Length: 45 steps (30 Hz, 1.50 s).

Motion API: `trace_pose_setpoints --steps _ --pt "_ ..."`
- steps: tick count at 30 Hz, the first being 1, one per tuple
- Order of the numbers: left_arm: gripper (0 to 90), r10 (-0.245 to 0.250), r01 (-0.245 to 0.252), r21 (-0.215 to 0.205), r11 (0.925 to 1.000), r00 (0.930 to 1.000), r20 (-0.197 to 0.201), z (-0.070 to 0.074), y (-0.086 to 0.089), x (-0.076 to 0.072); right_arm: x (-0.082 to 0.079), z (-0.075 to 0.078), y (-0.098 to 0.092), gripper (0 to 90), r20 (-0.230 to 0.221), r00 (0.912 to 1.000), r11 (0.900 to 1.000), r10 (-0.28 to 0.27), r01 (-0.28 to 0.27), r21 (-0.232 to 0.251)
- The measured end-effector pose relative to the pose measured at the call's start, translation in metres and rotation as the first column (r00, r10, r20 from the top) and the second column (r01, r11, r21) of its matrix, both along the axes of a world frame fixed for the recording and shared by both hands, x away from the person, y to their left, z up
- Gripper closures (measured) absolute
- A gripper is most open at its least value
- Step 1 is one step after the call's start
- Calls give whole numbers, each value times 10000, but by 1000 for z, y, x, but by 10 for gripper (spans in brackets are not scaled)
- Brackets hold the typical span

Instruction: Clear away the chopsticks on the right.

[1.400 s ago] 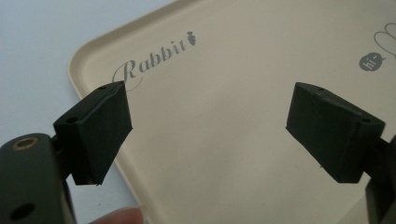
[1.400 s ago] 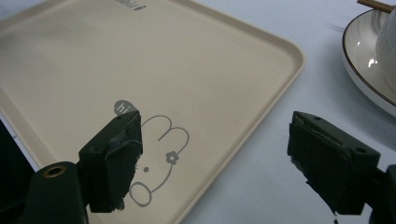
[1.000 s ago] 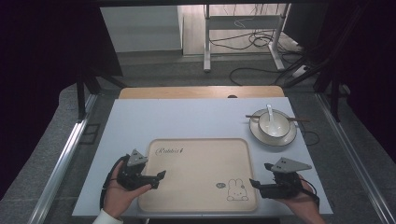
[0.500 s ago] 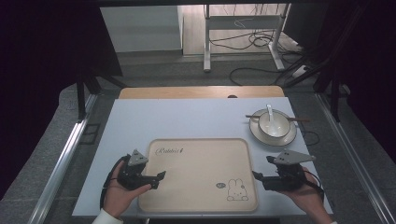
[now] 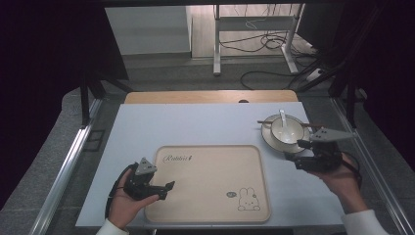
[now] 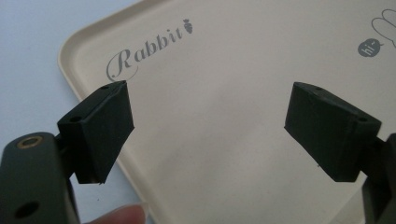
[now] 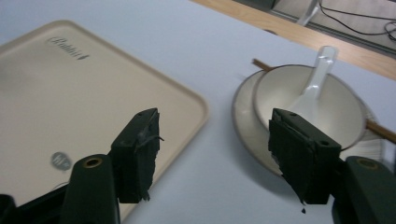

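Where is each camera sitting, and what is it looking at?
High view: sits above the person's side, looking forward and down on the table; both hands show, holding the left gripper and right gripper.
Left gripper view: rides the left gripper, looking down at the tray; its two black jaws and a fingertip show.
Right gripper view: rides the right gripper, looking at the bowl with its spoon on a plate; its jaws show.
Shared: all three see the tray.
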<state>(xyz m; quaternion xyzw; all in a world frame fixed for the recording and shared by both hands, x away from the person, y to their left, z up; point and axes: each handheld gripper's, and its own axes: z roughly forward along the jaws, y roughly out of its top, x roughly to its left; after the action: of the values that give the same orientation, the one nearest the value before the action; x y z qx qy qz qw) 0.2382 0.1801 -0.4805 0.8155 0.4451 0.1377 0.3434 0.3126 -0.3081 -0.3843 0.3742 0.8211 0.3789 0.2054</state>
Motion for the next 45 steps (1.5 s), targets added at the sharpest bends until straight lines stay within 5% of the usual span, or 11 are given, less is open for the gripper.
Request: trace_pose_setpoints --steps 10,23,24,29,31,36,41,45 --pt "152 212 -212 15 9998 9998 -19 -1 2 1 56 19 -34 395 -452 9934 9944 -1058 1056 -65" --pt "150 170 -167 200 9997 9998 -136 -3 2 2 126 17 -72 538 -1378 9631 9722 -2310 2231 -708" --pt "151 177 -174 223 9996 9997 -141 -4 3 2 137 12 -77 568 -1633 9504 9638 -2647 2555 -758" --pt "151 218 -213 204 9996 9995 -212 -5 5 4 155 -1 -84 621 -2004 9320 9529 -3021 2891 -920" --pt "151 186 -181 219 9996 9995 -242 -6 5 4 169 -14 -90 702 -2290 9167 9441 -3274 3074 -1195" --pt "154 175 -167 254 9995 9995 -279 -8 6 6 189 -32 -96 889 -2568 9145 9461 -3127 2756 -1703" --pt "156 127 -117 402 9991 9996 -256 -8 6 8 202 -43 -98 891 -2567 9137 9446 -3151 2757 -1784" --pt "155 190 -181 413 9990 9996 -218 -7 5 6 215 -58 -99 892 -2650 9037 9390 -3363 3002 -1678"
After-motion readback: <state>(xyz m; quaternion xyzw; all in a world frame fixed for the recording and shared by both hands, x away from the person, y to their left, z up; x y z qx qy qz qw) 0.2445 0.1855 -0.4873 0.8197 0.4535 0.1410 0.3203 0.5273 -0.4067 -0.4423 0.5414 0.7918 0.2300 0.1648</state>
